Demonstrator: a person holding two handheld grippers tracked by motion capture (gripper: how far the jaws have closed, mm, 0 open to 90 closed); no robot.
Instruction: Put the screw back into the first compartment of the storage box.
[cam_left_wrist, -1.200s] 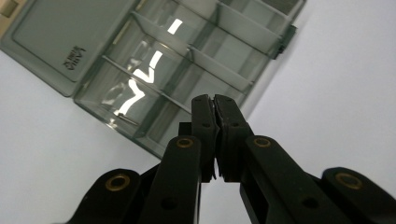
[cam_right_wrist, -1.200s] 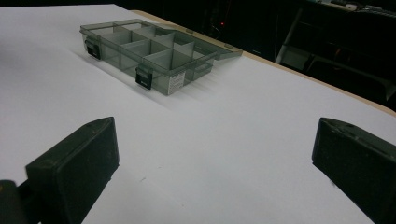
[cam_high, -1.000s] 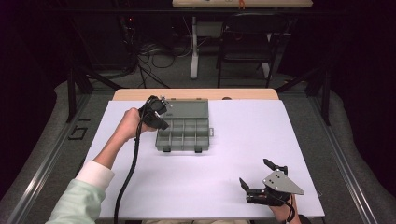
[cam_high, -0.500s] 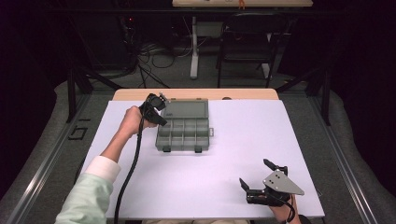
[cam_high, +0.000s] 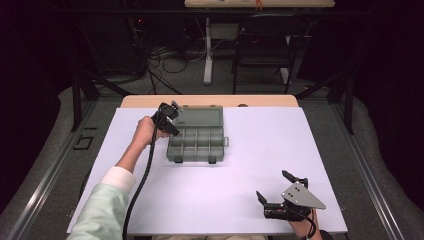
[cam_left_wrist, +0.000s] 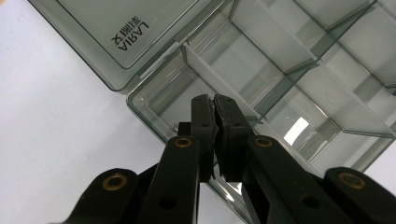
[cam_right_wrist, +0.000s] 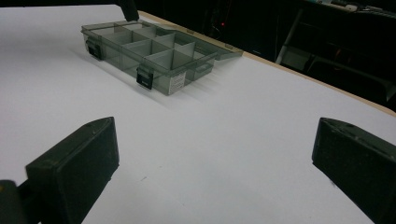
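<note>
A smoky grey clear compartment box (cam_high: 197, 142) lies open at the table's middle back, its lid (cam_high: 201, 116) flat behind it. My left gripper (cam_high: 173, 108) hangs over the box's far left corner. In the left gripper view that gripper (cam_left_wrist: 214, 99) is shut, pads together with nothing seen between them, right above the corner compartment (cam_left_wrist: 163, 95) next to the lid (cam_left_wrist: 119, 28), which bears a printed logo. My right gripper (cam_high: 273, 185) rests near the front right edge, open with nothing between its pads (cam_right_wrist: 215, 154); it faces the box (cam_right_wrist: 149, 51) from a distance.
White paper (cam_high: 240, 165) covers the table. A wooden strip (cam_high: 210, 101) runs along the far edge. Beyond it stand a chair (cam_high: 270, 45), a table leg and cables on the floor. The box compartments look empty.
My left arm has reached a little farther forward and the gripper has sunk toward the box's far left corner. The right gripper has not moved.
</note>
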